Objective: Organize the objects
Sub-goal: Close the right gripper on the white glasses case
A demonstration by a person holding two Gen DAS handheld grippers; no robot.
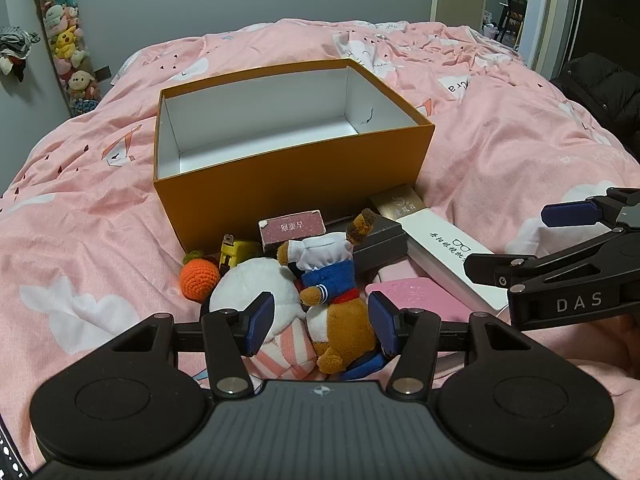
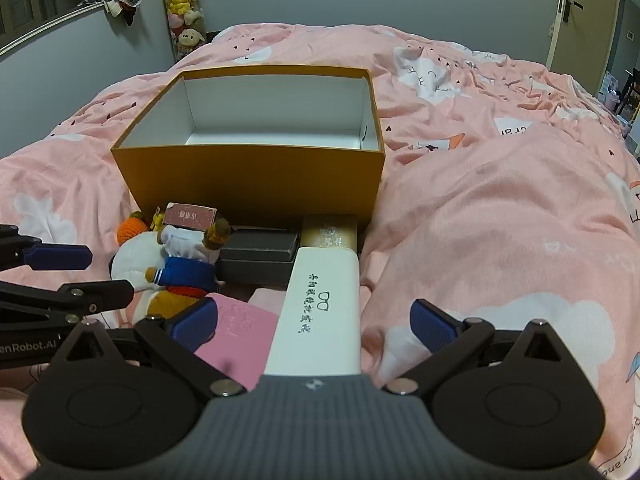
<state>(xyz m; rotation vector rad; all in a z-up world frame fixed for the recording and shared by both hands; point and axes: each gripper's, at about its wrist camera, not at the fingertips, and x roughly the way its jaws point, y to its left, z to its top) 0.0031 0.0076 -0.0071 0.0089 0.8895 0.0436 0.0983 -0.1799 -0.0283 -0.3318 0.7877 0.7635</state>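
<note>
An open orange box [image 1: 288, 184] with a white inside stands on the pink bedcover. In front of it lies a heap: a white plush [image 1: 256, 280], a brown bear in a blue sailor suit [image 1: 340, 320], a crocheted orange [image 1: 199, 278], a yellow toy [image 1: 236, 252], a small maroon box [image 1: 292, 228], a dark box [image 1: 380, 244], a flat pink case [image 1: 416, 300] and a long white glasses case [image 2: 320, 312]. My left gripper [image 1: 322, 326] hangs open over the two plush toys, its pads on either side of them. My right gripper [image 2: 316, 326] stands wide open astride the glasses case, pads apart from it.
A gold carton [image 2: 330, 232] lies at the glasses case's far end, against the orange box. A clear tube of plush toys [image 1: 68, 40] stands by the back wall, and a black jacket [image 1: 600, 92] lies at the bed's right edge. Rumpled bedcover [image 2: 500, 220] spreads right of the heap.
</note>
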